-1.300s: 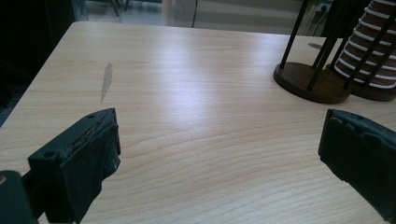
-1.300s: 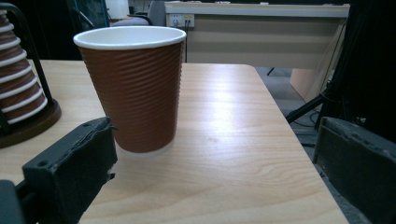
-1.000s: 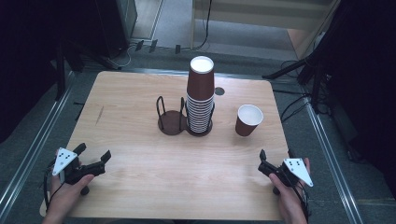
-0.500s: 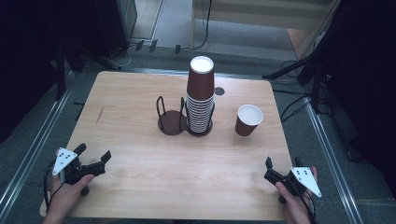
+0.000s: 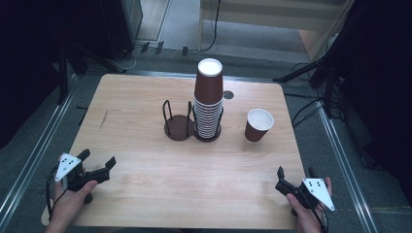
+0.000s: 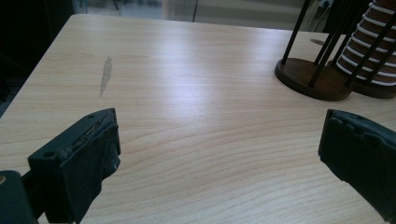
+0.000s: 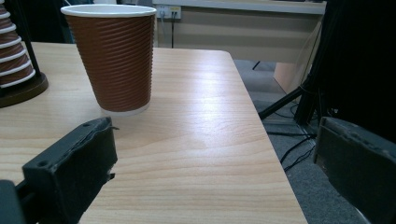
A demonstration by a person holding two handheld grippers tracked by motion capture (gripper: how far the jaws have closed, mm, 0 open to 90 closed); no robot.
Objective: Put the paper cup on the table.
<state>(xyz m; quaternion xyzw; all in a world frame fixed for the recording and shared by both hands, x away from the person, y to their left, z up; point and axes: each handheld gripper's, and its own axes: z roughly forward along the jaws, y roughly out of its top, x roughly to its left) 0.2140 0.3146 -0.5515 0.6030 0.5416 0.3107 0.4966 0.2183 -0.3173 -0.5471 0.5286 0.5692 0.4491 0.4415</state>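
Sitting on the right half of the wooden table [image 5: 145, 145] was a single brown ribbed paper cup [image 5: 257, 124], upright, white inside and white at the rim, well apart from both grippers. To its left stood a tall stack of the same cups [image 5: 209, 99], bottoms up, held in a black wire rack [image 5: 179, 127] with two round bases; the other base was bare. A faint grey smear [image 6: 106, 74] marked the wood on the left side.

The left gripper [image 5: 97, 165] hovered over the near left corner, held in the person's left hand [image 5: 68, 201], jaws spread wide with nothing between them. The right gripper [image 5: 295, 174] was at the near right corner in the right hand [image 5: 306, 216], partly past the table edge, and its jaws were also wide apart and empty, pointed roughly toward the lone cup.

The stack was cut off by the frame edge in both gripper views, so only its lower rings showed. The small dark spot [image 5: 228, 94] behind the stack was too tiny to make out.
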